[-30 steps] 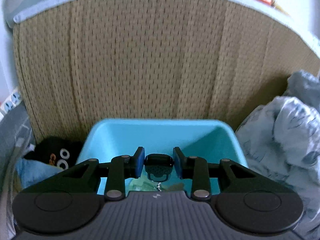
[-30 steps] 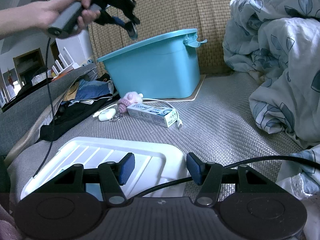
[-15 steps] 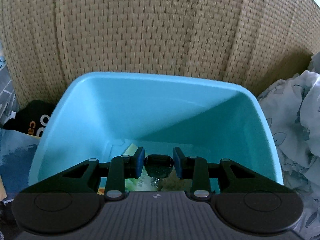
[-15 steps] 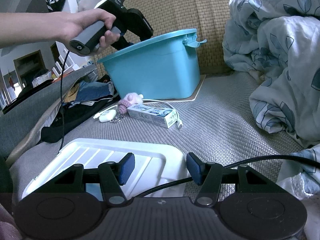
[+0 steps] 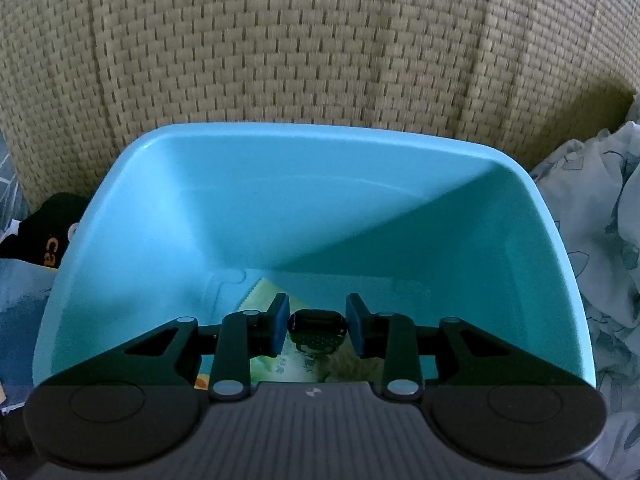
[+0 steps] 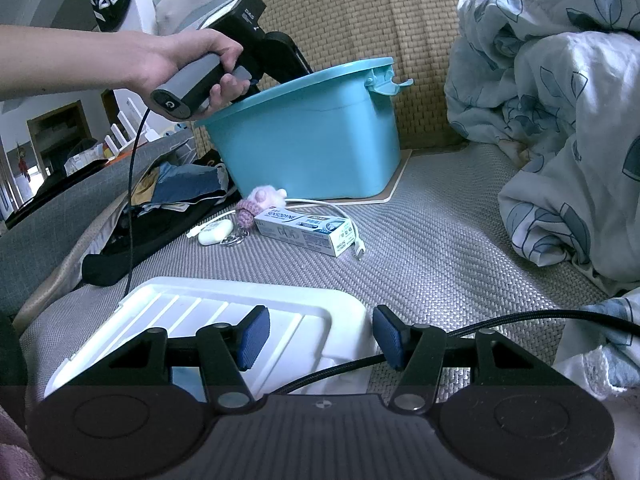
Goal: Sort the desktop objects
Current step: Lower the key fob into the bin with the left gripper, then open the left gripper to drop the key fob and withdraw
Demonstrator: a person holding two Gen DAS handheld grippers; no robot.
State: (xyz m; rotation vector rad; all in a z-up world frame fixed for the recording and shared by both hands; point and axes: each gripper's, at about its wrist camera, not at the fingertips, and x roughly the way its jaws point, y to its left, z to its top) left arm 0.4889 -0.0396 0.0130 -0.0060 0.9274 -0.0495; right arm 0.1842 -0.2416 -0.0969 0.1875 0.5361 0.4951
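The left gripper [image 5: 318,318] clamps a small black perforated key fob [image 5: 317,330] inside the smooth turquoise plastic tub [image 5: 168,216], which stands against a woven backrest [image 5: 304,40]. The right gripper [image 6: 320,338] hangs unclenched over a ribbed white lid [image 6: 224,312]; a rectangular toothpaste box [image 6: 306,232] lies farther off.

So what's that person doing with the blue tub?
A person is tidying up. The left gripper is clamped on a small black object and pokes down into the blue tub, where a green packet already lies. The right gripper waits open above a white lid. A toothpaste box lies outside.
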